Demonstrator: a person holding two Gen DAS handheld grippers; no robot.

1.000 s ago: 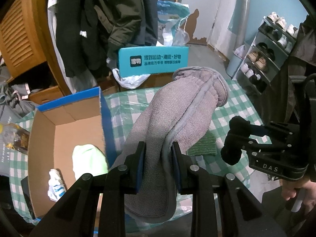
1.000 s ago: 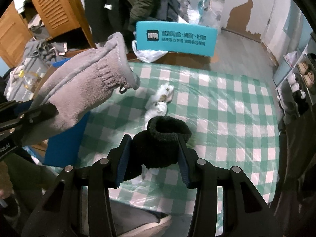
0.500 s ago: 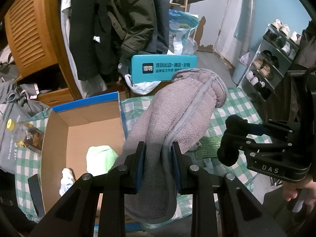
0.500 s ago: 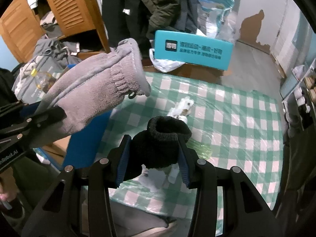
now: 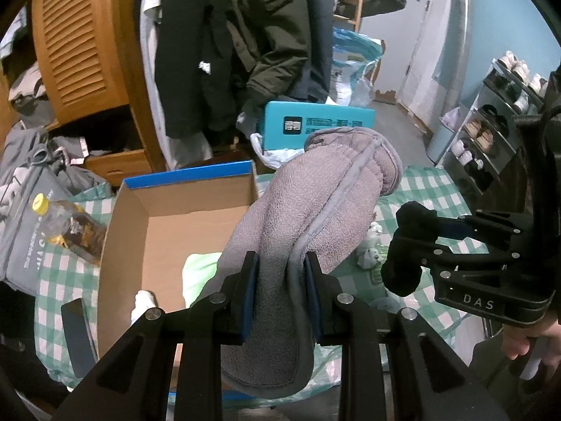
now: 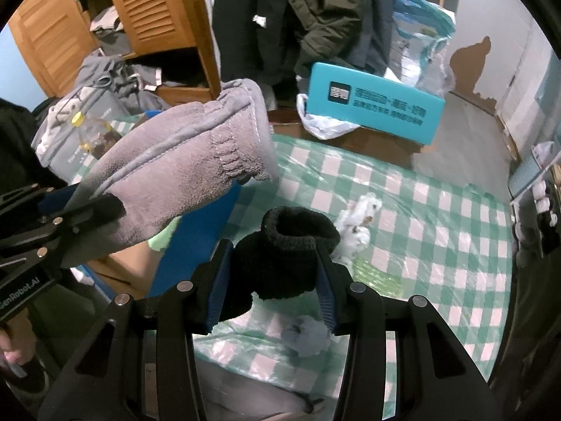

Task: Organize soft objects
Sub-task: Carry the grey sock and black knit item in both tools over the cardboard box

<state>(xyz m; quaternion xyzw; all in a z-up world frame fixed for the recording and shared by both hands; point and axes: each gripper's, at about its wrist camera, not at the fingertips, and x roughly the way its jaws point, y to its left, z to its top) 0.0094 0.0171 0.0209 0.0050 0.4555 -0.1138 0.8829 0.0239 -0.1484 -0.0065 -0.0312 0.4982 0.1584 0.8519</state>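
Observation:
My left gripper [image 5: 280,291] is shut on a grey fleece glove [image 5: 315,203] and holds it in the air, just right of an open cardboard box [image 5: 175,224] with a blue rim. The box holds a light green cloth [image 5: 200,273] and a white item [image 5: 143,301]. My right gripper [image 6: 271,280] is shut on a black knit glove [image 6: 287,245] above the green checked tablecloth [image 6: 438,238]. The right gripper also shows in the left wrist view [image 5: 403,263], to the right of the grey glove. A white sock [image 6: 357,221], a green cloth [image 6: 375,277] and a grey-white item [image 6: 308,333] lie on the table.
A teal box [image 6: 375,105] stands behind the table, with dark coats [image 5: 252,35] hanging above it. A bottle [image 5: 70,224] and a black phone [image 5: 75,336] lie left of the cardboard box. A wooden cabinet [image 5: 80,42] is at the far left, a shoe rack [image 5: 491,133] at right.
Both grippers have risen and drawn back with their gloves held. The cardboard box now sits nearer the middle of the left wrist view, and more of its inside shows.

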